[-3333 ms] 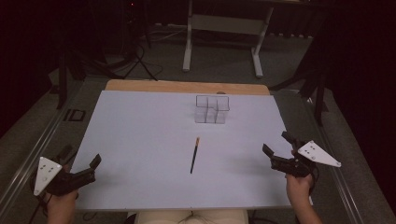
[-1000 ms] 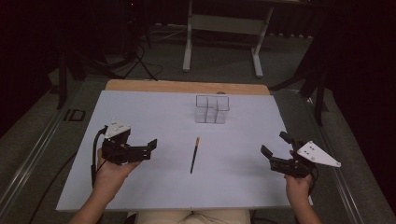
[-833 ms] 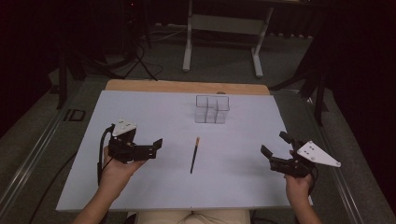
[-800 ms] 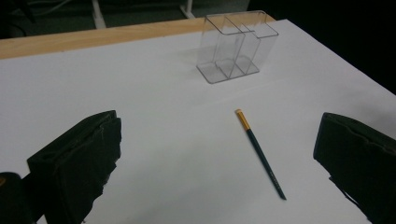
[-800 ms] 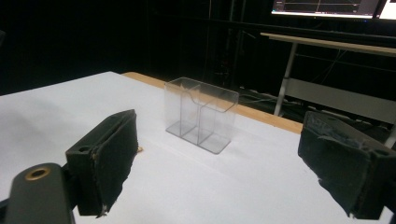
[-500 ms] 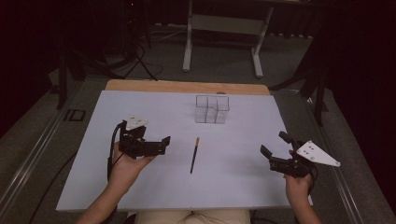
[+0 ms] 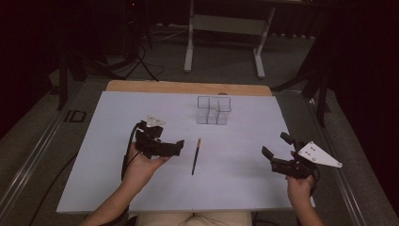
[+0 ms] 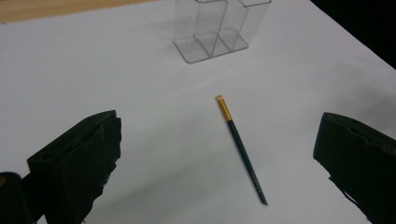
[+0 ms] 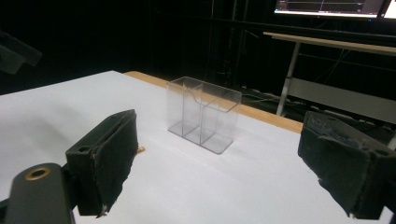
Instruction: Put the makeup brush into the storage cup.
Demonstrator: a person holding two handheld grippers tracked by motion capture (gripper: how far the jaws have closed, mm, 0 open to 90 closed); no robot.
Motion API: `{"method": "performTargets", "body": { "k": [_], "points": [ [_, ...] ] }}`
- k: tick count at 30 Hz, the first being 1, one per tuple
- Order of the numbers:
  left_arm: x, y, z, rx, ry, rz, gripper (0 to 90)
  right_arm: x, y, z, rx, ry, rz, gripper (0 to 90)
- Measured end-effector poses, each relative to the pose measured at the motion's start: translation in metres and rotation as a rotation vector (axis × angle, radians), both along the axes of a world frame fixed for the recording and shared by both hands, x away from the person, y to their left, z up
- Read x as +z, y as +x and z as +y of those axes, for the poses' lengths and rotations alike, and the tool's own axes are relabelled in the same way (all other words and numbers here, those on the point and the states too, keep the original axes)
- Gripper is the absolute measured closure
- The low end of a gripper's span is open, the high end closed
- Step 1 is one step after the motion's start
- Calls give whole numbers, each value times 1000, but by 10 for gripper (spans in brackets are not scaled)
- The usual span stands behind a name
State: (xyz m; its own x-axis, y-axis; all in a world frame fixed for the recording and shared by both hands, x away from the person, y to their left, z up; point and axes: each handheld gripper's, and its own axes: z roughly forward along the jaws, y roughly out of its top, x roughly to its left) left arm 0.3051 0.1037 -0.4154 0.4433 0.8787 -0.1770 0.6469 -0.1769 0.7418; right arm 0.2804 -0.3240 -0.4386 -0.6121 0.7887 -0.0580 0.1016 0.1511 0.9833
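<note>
A dark green pencil [image 7: 195, 156] with a gold end lies on the white table sheet [image 7: 117, 117], pointing away from me. In the left gripper view the pencil [image 8: 240, 147] lies between and ahead of the wide-apart jaws. My left gripper [image 7: 178, 147] is open, hovering just left of the pencil. A clear plastic compartment holder [image 7: 214, 109] stands upright at the back centre; the same holder [image 8: 212, 28] [image 9: 203, 113] shows in both gripper views. My right gripper [image 7: 277, 149] is open near the right front, holding nothing.
A wooden table edge [image 7: 188, 87] runs behind the white sheet. A metal stand [image 7: 226, 28] and cables sit on the floor beyond. Dark surroundings flank both sides. A monitor [image 9: 334, 7] glows at the top right of the right gripper view.
My left gripper has travelled from the front left corner up and to the right, ending close beside the pencil. The right gripper has stayed still.
</note>
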Motion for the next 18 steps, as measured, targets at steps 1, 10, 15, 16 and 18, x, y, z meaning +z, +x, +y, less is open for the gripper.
{"method": "performTargets", "body": {
  "k": [1, 10, 15, 16, 18],
  "points": [
    [-2, 1, -3, -14, 4, 3, 19, 0, 0, 0, 1, 1, 0, 121],
    [-14, 12, -26, -37, 26, 54, 23, 1, 0, 0, 3, 3, -2, 121],
    [-18, 18, -37, -42, 37, 85, 23, 0, 0, 0, 3, 1, -4, 121],
    [-18, 20, -39, -40, 42, 87, 23, 0, 0, 1, 4, 1, -4, 121],
    [-19, 23, -42, -38, 39, 98, 23, 0, 0, 0, 4, 1, -4, 121]
  ]
}}
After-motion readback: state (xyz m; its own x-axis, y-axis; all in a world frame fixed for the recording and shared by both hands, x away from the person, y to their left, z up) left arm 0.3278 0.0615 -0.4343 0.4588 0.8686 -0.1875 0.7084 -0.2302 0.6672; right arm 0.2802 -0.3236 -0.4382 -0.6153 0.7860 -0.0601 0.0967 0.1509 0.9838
